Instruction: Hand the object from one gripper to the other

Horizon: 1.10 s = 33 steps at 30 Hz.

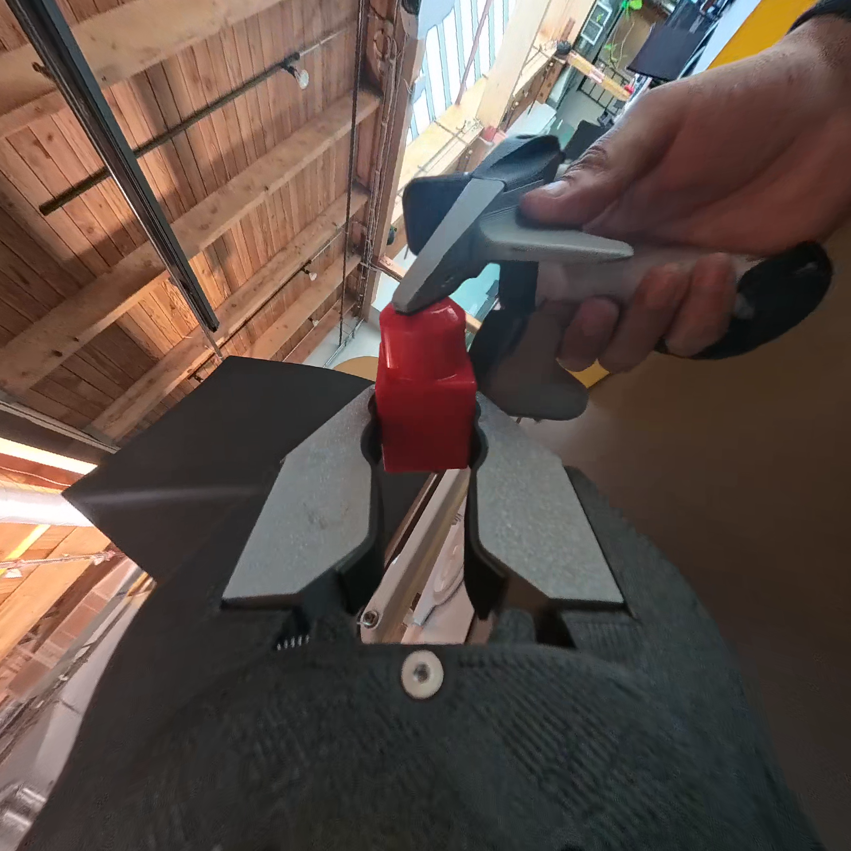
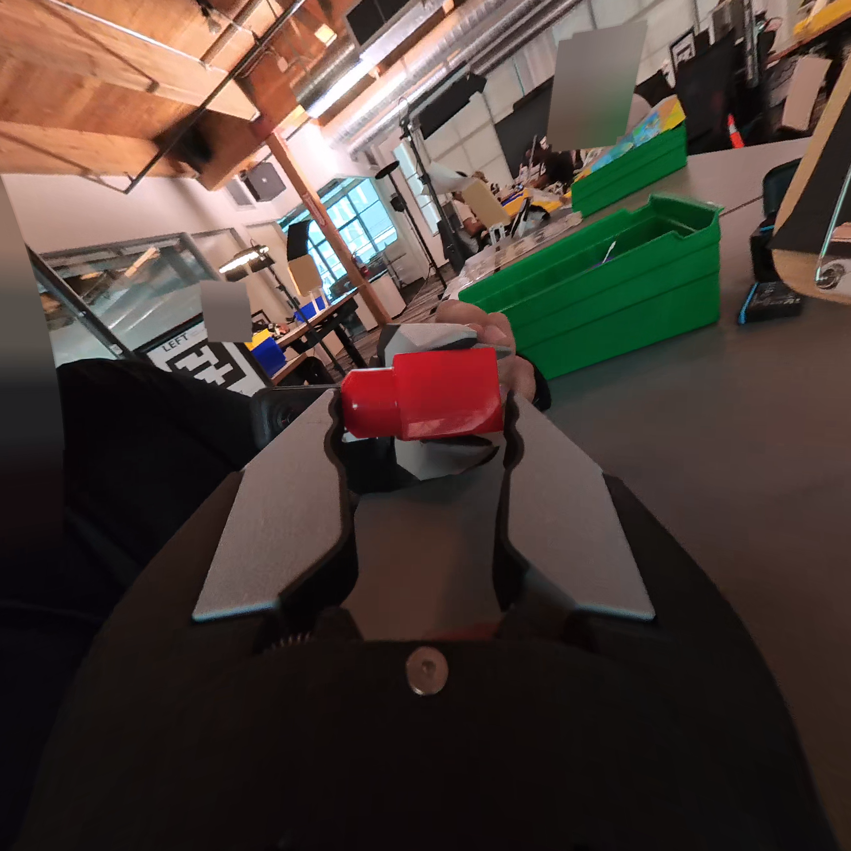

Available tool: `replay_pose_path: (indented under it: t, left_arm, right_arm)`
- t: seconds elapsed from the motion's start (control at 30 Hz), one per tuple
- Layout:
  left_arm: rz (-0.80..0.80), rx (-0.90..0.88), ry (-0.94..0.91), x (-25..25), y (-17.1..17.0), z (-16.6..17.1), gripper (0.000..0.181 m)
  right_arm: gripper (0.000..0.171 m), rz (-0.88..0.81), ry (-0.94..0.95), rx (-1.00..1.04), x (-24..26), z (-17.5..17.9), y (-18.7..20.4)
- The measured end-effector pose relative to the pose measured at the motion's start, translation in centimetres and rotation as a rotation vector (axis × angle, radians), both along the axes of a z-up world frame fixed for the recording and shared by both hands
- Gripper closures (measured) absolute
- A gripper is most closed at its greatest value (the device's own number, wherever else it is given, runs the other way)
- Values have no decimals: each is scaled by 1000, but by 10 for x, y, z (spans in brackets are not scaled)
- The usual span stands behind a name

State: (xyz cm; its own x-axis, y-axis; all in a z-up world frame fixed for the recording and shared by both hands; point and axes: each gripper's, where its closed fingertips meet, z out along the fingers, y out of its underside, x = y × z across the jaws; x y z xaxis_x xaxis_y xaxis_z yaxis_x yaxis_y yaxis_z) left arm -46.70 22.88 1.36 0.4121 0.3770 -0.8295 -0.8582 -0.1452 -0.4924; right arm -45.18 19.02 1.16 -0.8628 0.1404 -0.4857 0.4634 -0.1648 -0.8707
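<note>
A red block point(image 1: 426, 414) with a square base and a narrower knob is held in the air. My left gripper point(image 1: 426, 430) is shut on its square base. My right gripper point(image 1: 479, 354), held by a hand point(image 1: 700, 156), comes in from the upper right, with one finger on the knob's end and the other beside the base. In the right wrist view the red block point(image 2: 442, 391) lies sideways between the fingers of my right gripper point(image 2: 421, 414), which is open wide. Its left fingertip touches the knob end. The left gripper point(image 2: 433, 396) clamps the block from above and below.
Two green bins point(image 2: 598, 294) point(image 2: 631, 170) stand on the grey table point(image 2: 667, 437) to the right. A small black device with a blue edge point(image 2: 769, 306) lies beside them. A wood-edged object point(image 2: 819, 193) hangs in at the far right. A wooden ceiling point(image 1: 184, 184) is overhead. My left and right fingertips are right by each other.
</note>
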Motion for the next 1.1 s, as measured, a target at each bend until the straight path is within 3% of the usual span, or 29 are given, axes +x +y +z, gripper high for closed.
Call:
replay_pose_path:
  t: [0.1, 0.13, 0.27, 0.47, 0.53, 0.63, 0.83, 0.93, 1.1]
  left_arm:
    - [-16, 2, -1, 3, 1, 0, 148]
    - [-9, -6, -13, 1, 2, -2, 148]
    - [17, -23, -29, -6, 3, -8, 148]
    - [-9, -84, -177, -15, 5, -23, 140]
    - [-40, -146, -310, -20, 6, -36, 131]
    - [-129, -176, -648, -29, 4, -48, 118]
    - [-458, -164, -1252, -19, -4, -42, 99]
    - [-571, -107, -1355, -15, -8, -27, 98]
    - [-569, -96, -1390, -10, 0, -28, 107]
  right_arm:
    - [91, 25, -28, -13, 1, -2, -2]
    - [104, 39, -16, -24, 3, 0, -3]
    - [105, -36, 42, 75, -5, -9, -2]
    - [105, -302, 232, 314, -31, -18, 19]
    - [105, -417, 361, 449, -39, -18, 33]
    - [105, -547, 606, 712, -44, -20, 46]
    - [105, -650, 966, 1061, -42, -24, 43]
    - [105, -646, 1031, 1154, -43, -32, 41]
    - [105, -617, 1120, 1137, -34, -33, 14]
